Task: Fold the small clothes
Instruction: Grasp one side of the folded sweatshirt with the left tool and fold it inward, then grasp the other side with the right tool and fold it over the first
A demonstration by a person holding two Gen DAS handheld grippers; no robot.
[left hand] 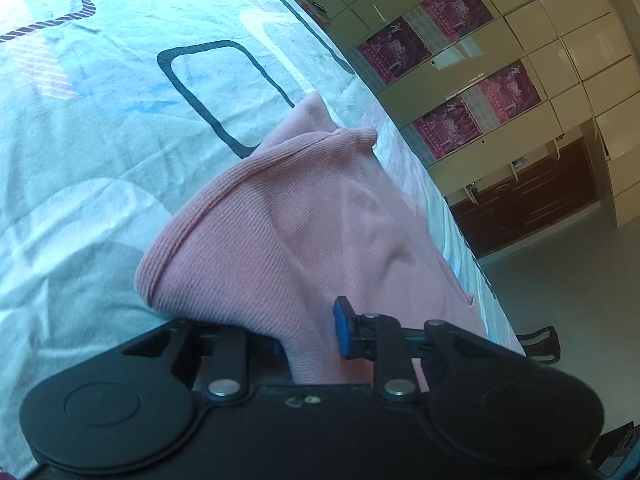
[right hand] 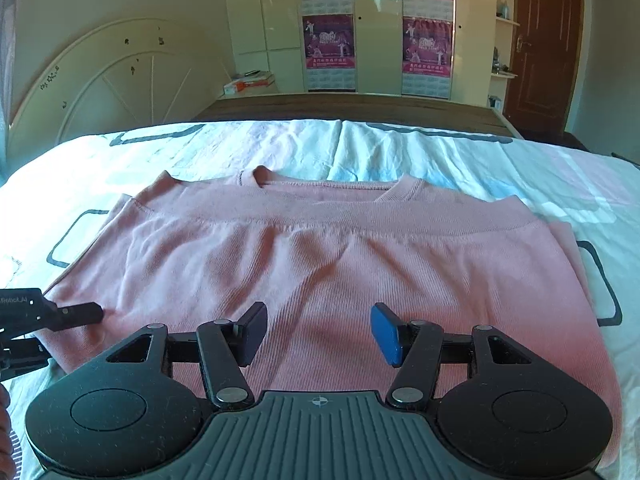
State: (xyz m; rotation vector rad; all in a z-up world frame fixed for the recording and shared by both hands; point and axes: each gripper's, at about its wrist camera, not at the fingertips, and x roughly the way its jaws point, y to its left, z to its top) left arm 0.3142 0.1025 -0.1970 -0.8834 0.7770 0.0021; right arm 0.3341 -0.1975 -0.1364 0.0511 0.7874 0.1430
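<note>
The left gripper (left hand: 308,340) has its jaws clamped on the pink ribbed knit garment (right hand: 320,264). The right gripper (right hand: 319,334) hovers above that garment's near edge on the pale patterned bedsheet (right hand: 440,152), jaws apart, holding nothing.

Daylight floods the bedsheet (right hand: 440,152), washing its far left part almost white in the right wrist view, with bluish overexposed patches in the left wrist view too. The wardrobe doors (right hand: 376,40) carry a glossy glare streak. Both gripper bodies sit dark in shadow at the near edge. Fisheye bending curves the bed edge and wall lines, corners vignette black, and the left wrist view is tilted and slightly soft
</note>
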